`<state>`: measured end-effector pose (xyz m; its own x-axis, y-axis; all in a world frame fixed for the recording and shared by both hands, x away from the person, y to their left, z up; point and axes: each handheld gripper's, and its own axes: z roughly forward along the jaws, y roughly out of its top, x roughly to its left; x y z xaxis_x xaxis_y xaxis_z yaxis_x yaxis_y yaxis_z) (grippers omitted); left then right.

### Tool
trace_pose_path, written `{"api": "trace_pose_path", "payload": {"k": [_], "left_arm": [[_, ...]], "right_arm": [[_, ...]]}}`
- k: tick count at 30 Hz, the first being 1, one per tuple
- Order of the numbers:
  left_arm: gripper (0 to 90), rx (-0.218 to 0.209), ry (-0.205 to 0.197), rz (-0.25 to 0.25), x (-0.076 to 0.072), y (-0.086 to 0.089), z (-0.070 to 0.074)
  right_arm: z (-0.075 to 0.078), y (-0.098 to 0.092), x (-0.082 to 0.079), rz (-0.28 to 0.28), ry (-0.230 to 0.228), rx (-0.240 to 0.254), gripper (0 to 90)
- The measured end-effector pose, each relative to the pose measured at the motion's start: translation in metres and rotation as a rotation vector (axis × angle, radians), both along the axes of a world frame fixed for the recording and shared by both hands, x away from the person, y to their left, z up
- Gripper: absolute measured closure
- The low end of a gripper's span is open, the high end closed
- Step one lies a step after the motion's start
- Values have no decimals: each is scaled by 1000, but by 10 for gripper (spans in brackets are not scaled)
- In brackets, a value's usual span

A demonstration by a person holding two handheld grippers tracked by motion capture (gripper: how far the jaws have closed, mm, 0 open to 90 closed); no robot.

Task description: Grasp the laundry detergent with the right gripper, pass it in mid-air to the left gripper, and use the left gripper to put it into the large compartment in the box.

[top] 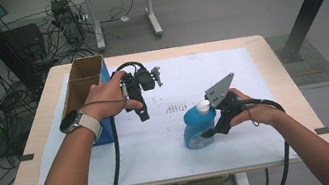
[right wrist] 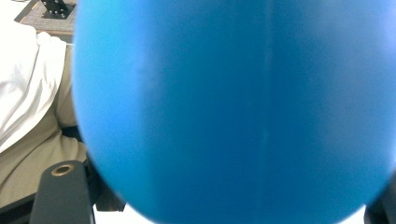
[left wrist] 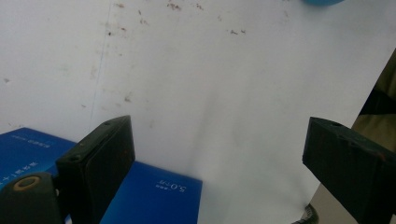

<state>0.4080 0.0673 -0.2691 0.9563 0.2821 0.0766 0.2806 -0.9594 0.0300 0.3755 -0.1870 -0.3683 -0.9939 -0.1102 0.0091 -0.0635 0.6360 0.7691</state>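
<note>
My right hand-held gripper (top: 209, 130) sits right of centre in the high view, clamped on a blue bottle (top: 200, 128). The bottle stands upright on the white sheet (top: 199, 71) that covers the surface (top: 272, 79), and its white cap (top: 203, 106) points up. The jaws meet the bottle at its lower body, from its right side. In the right gripper view, the bottle (right wrist: 233, 107) is pressed close against the camera, blurred, with one black jaw visible at the lower left edge of the frame.

My left hand-held gripper (top: 141, 110) is left of centre in the high view, well apart from the bottle. Its jaws stand apart with nothing between them. In the left gripper view, the left hand-held gripper (left wrist: 217, 154) looks down on bare white sheet (left wrist: 210, 84). A blue box (left wrist: 154, 193) lies at the lower left of that frame, partly behind one jaw.

In the high view, a cardboard box (top: 81, 83) with an open top stands at the upper left of the surface, just beside my left hand (top: 108, 99).
</note>
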Motion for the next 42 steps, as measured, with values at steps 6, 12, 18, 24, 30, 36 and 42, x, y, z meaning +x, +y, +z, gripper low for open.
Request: {"api": "trace_pose_path", "payload": {"k": [6, 12, 18, 24, 30, 36, 42], "left_arm": [[95, 0, 0, 1, 0, 0, 0], [95, 0, 0, 0, 0, 0, 0], [96, 0, -1, 0, 0, 0, 0], [96, -1, -2, 1, -1, 0, 0], [96, 0, 0, -1, 0, -1, -1], [96, -2, -1, 1, 0, 0, -1], [97, -5, -3, 4, 0, 0, -1]], "right_arm": [[0, 1, 0, -3, -3, 7, 210], [-1, 1, 0, 2, -4, 14, 221], [-2, 0, 0, -3, 0, 17, 223], [-4, 1, 1, -1, 1, 17, 229], [-4, 1, 1, -1, 2, 24, 238], [-5, 1, 1, 4, 1, 29, 246], [-6, 2, 1, 7, -2, 32, 260]]}}
